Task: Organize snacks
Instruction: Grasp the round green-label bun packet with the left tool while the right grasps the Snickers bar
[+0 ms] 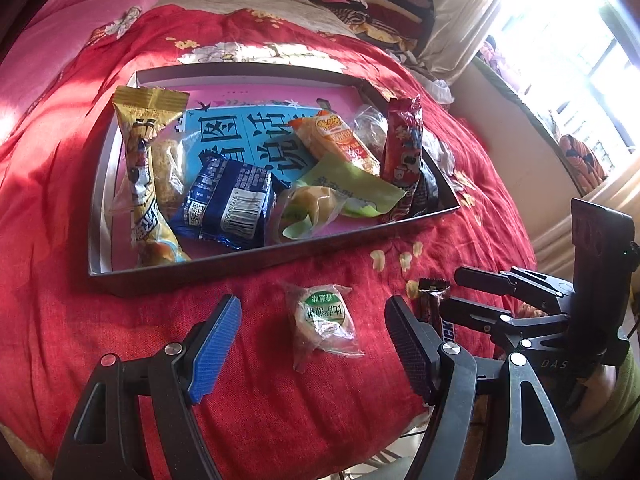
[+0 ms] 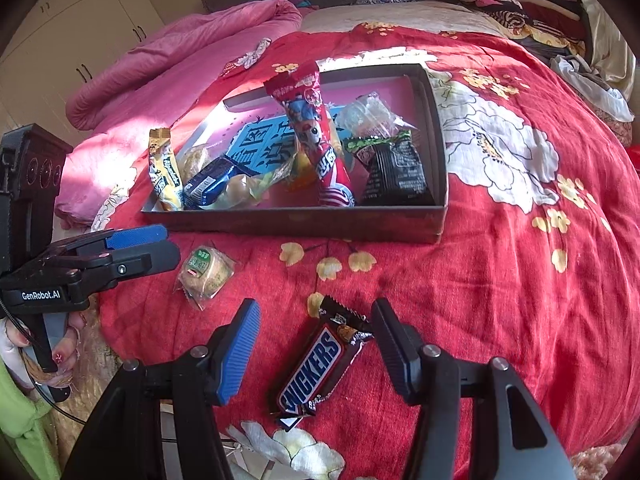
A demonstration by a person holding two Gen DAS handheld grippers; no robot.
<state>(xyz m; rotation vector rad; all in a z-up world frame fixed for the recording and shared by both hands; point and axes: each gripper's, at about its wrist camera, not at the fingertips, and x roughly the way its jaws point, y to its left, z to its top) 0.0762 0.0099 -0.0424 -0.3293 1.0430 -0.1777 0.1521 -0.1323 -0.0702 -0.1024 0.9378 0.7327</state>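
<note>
A shallow dark box (image 1: 256, 262) (image 2: 296, 220) lies on a red flowered quilt and holds several wrapped snacks. A round pastry in clear wrap with a green label (image 1: 323, 322) (image 2: 205, 270) lies on the quilt in front of the box. My left gripper (image 1: 314, 312) is open, its fingers standing either side of the pastry without touching it. A Snickers bar (image 2: 316, 368) (image 1: 430, 296) lies on the quilt to the pastry's right. My right gripper (image 2: 316, 320) (image 1: 460, 292) is open around the bar's upper end, pads apart from the wrapper.
Inside the box lie a yellow bar (image 1: 140, 168), a blue packet (image 1: 230, 200), a red packet (image 1: 402, 148) and a black packet (image 2: 394, 172). A pink duvet (image 2: 168, 64) is bunched at the left, folded clothes (image 2: 516, 4) at the far right. A hand (image 2: 56, 356) holds the left gripper.
</note>
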